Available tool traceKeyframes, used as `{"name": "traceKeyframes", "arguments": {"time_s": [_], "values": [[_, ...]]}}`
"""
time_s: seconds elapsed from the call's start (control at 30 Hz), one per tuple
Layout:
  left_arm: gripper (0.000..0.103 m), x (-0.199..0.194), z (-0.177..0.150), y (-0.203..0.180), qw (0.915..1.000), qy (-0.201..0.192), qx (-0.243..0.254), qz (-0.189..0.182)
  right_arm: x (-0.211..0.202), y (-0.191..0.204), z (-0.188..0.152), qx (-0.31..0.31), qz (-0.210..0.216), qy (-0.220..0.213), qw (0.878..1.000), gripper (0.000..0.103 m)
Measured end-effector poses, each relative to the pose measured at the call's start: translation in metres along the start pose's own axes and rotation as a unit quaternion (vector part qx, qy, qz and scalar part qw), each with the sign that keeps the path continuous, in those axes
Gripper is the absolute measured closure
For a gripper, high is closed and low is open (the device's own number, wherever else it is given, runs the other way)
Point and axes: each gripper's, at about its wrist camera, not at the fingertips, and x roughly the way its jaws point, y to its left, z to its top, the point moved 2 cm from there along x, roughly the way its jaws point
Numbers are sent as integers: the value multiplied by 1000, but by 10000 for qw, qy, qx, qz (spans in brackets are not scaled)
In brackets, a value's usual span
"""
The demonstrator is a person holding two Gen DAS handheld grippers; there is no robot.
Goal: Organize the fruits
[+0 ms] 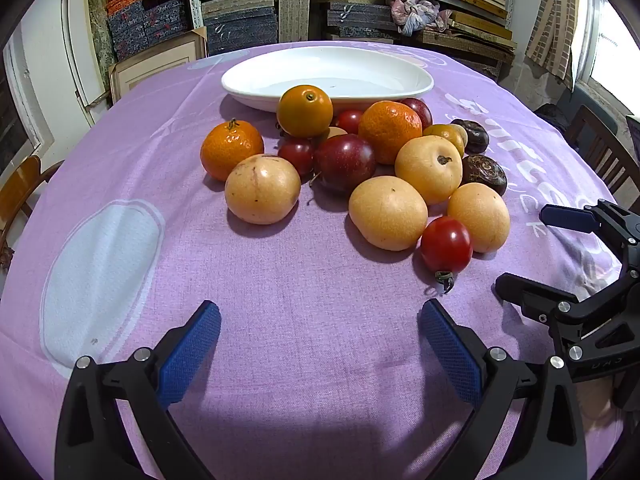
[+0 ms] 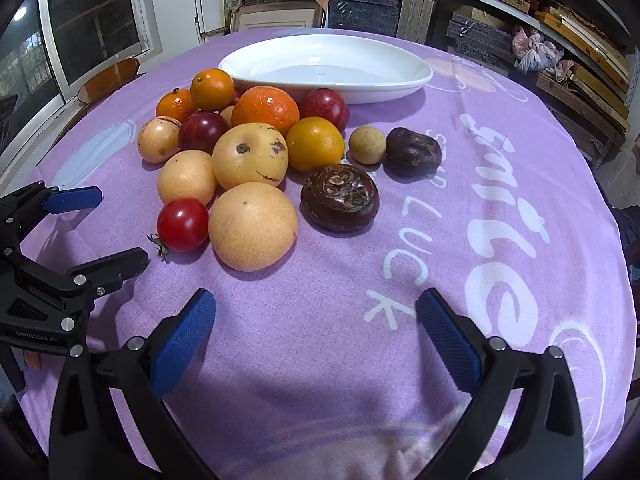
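Nearest to me, my left gripper hangs over bare purple cloth with its jaws spread wide and nothing between them; my right gripper is the same, released and empty, just beside it over the printed lettering. Ahead of both, the fruits sit in a loose heap on the surface: a red tomato is closest, touching a pale yellow pear, with more pears, dark plums and mandarins packed behind. To the right of the heap lie two dark brown water chestnuts, slightly apart from the rest. Beyond the pile stands a white oval dish, with no fruit in it. Farthest back I see shelves stacked with boxes.
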Motion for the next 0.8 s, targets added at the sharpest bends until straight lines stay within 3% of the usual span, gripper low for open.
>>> {"name": "traceKeyframes", "arguments": {"time_s": [0.8], "values": [[3, 0, 0, 0, 10000, 0, 1, 1, 2, 0, 1, 63, -44, -2, 10000, 4]]}}
